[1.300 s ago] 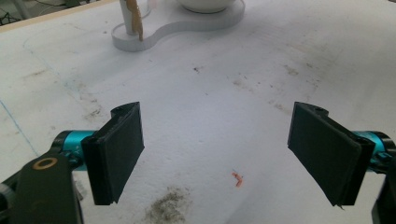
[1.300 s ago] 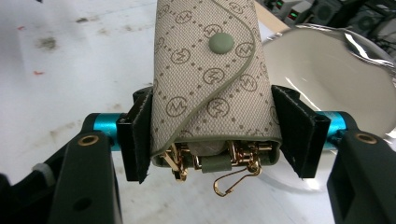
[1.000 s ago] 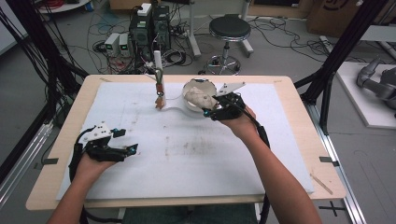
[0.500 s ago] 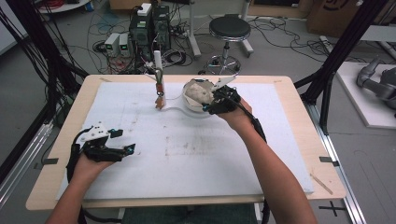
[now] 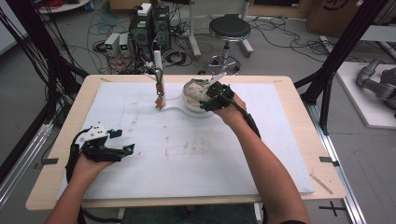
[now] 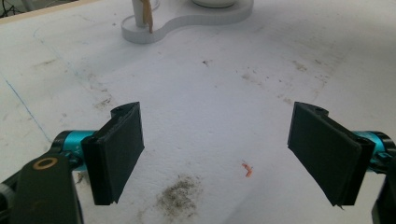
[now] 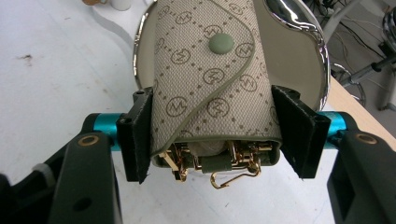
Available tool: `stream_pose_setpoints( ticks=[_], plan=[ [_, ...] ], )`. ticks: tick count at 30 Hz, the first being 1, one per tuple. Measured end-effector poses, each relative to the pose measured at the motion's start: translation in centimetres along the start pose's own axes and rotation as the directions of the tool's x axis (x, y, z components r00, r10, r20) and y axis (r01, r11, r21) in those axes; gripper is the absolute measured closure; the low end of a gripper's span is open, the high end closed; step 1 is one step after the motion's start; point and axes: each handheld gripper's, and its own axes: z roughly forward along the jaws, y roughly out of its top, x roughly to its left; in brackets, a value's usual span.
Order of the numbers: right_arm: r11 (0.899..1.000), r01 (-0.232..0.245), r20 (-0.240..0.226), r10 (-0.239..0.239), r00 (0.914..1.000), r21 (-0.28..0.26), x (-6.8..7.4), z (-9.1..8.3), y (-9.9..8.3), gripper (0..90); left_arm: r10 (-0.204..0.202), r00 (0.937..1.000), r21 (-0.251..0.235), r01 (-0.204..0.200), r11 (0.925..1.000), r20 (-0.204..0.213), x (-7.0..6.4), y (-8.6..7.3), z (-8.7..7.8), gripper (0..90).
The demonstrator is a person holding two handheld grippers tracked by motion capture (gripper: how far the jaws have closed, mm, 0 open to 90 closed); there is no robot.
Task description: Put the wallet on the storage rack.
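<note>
- right gripper (image 7: 215,135) clamps a monogrammed pouch (image 7: 210,84) between both jaws, its long axis running straight ahead over the bowl (image 7: 317,51).
- left gripper (image 6: 215,149) gapes wide, holding nothing, well apart.

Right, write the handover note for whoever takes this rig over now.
Right gripper: fingers on both sides of the beige monogram fabric pouch with gold clasp, which lies in the round chrome-rimmed dish at the table's far side; grip looks closed on it, not yet lifted.
Left gripper: open, holding nothing, over the bare white foam mat near the front left.
White stand with upright post sits beside the dish.
Done: pouch reached and clamped.
Left: probably lift the pouch out of the dish.
</note>
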Motion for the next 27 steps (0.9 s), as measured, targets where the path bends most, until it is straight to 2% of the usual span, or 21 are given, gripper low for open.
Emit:
stream_pose_setpoints(
  ticks=[9, 12, 16, 22, 25, 27],
  plan=[
    [1.0, -0.014, 0.027, 0.014, 0.9996, 0.019, -0.3, 1.2, 0.4, 36.0, 0.001, 1.0, 0.002, -0.001, 1.0, 0.004, -0.1, 0.1, 0.2, 18.2],
    [0.999, -0.016, 0.039, 0.014, 0.9991, 0.049, -0.3, 1.5, 0.8, 35.6, -0.001, 1.0, 0.004, 0.001, 1.0, -0.002, 0.0, 0.0, 0.2, 18.2],
    [0.999, -0.015, 0.039, 0.014, 0.9991, 0.036, -0.2, 1.6, 1.0, 35.5, -0.004, 1.0, 0.006, 0.004, 1.0, -0.005, 0.1, -0.1, 0.1, 18.3],
    [0.998, -0.04, 0.056, 0.037, 0.9977, 0.049, -0.3, 2.2, 0.9, 34.2, -0.003, 1.0, 0.008, 0.003, 1.0, -0.006, 0.2, -0.1, 0.0, 18.3],
    [0.998, -0.035, 0.057, 0.033, 0.9978, 0.05, -0.3, 2.2, 0.9, 33.5, -0.004, 1.0, 0.007, 0.004, 1.0, -0.006, 0.2, -0.1, -0.1, 18.2],
    [0.999, -0.038, 0.055, 0.036, 0.9978, 0.037, -0.3, 2.0, 0.9, 30.7, -0.006, 0.9999, 0.008, 0.006, 0.9999, -0.01, 0.2, -0.1, -0.1, 18.2]
  ],
)
